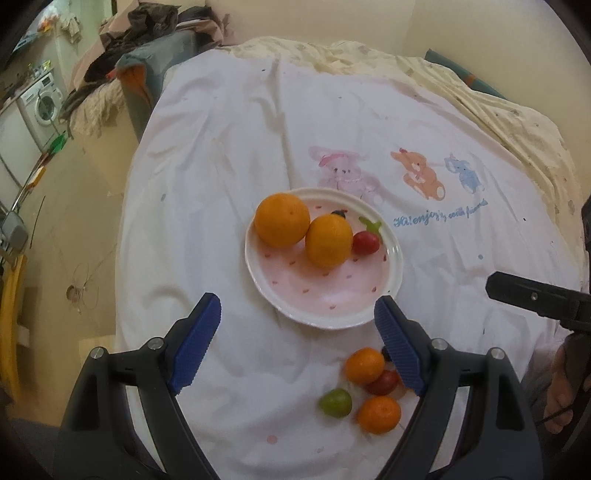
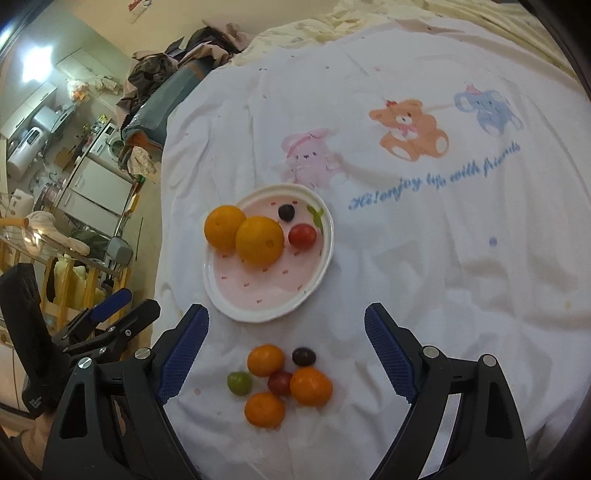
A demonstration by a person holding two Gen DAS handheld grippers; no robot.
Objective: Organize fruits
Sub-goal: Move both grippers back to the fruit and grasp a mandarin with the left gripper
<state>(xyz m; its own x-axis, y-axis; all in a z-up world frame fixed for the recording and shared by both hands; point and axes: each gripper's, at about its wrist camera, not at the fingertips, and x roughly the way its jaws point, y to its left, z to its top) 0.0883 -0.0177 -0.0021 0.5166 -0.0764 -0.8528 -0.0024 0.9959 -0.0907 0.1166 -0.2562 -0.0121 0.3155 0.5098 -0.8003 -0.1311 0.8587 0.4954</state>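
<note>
A pink plate (image 1: 332,295) (image 2: 258,291) sits on the white cloth, holding two large oranges (image 1: 282,219) (image 2: 259,240), a red tomato (image 1: 365,243) (image 2: 302,235) and a dark grape (image 2: 286,212). Nearer me lies a loose pile: small oranges (image 2: 311,386) (image 1: 365,365), a green fruit (image 2: 239,382) (image 1: 335,402), a dark red fruit (image 2: 279,382) and a dark grape (image 2: 304,356). My left gripper (image 1: 301,347) is open and empty just short of the plate. My right gripper (image 2: 286,354) is open and empty above the pile.
The white cloth with cartoon animals (image 2: 406,129) covers a bed. The cloth's left edge (image 1: 125,258) drops to the floor. A washing machine (image 1: 42,105) and piled clothes (image 1: 147,22) stand at the far left. The right gripper shows in the left wrist view (image 1: 535,299).
</note>
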